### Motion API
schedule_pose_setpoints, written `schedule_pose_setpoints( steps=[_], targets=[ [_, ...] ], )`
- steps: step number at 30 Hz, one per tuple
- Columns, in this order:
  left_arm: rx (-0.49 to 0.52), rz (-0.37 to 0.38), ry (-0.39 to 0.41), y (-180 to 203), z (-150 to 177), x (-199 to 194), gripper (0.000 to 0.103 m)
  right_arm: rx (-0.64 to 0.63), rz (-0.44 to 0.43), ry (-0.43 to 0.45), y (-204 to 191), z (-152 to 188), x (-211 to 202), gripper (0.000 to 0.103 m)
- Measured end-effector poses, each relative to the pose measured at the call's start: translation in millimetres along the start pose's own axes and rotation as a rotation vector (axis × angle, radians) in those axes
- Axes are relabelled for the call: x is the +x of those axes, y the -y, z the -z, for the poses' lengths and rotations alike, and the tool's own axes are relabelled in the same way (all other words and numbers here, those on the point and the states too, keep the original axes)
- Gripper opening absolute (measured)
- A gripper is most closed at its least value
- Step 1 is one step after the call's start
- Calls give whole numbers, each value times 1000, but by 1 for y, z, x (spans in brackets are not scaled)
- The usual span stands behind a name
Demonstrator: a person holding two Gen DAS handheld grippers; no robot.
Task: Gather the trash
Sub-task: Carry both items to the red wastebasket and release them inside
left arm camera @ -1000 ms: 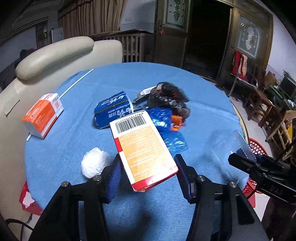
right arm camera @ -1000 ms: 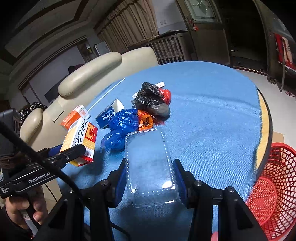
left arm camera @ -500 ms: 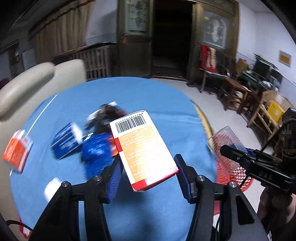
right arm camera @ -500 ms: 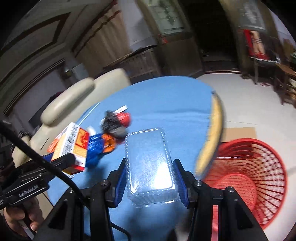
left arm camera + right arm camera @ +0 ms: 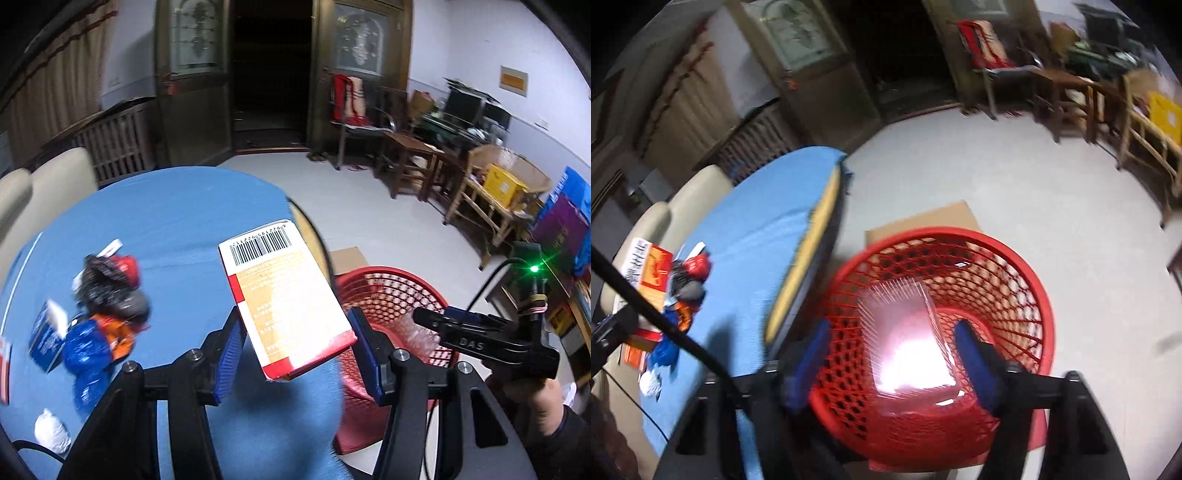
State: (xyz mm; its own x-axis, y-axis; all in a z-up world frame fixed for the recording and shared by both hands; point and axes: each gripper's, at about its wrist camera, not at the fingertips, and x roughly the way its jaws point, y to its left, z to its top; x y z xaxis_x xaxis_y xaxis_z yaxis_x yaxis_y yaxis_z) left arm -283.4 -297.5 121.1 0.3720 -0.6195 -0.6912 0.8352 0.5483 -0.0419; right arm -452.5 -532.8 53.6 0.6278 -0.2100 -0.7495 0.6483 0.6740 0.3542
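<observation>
The left tongs [image 5: 295, 347] pinch a flat orange-and-white cardboard box with red edges and a barcode [image 5: 284, 295], held tilted at the centre of the left wrist view, over the near edge of the round table under a blue cloth [image 5: 177, 221]. On the cloth at the left of that frame lie a black crumpled plastic bag [image 5: 110, 291], a blue crumpled wrapper [image 5: 86, 350], a small blue carton [image 5: 46, 341] and a white wad of paper [image 5: 51, 435].

The right tongs [image 5: 892, 354] have just been opening; their blue pads stand spread, clear of the clear rectangular plastic tray [image 5: 908, 339] that lies between them in the lower centre of the right wrist view, blurred and glaring, over the mouth of the red plastic mesh basket [image 5: 1015, 280]. The basket stands on the pale floor just beside the table's edge, with a piece of brown cardboard [image 5: 923, 221] behind it.
</observation>
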Motion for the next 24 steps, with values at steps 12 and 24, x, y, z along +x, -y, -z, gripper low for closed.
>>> schedule_pose_setpoints(
  steps=[12,24],
  targets=[
    [128,139,-57,70,-12,37,57,101,53,113,36,-7,-37,76],
    [204,106,-186,96,-8,83,80,172,126,199,63,-14,-76,76]
  ],
)
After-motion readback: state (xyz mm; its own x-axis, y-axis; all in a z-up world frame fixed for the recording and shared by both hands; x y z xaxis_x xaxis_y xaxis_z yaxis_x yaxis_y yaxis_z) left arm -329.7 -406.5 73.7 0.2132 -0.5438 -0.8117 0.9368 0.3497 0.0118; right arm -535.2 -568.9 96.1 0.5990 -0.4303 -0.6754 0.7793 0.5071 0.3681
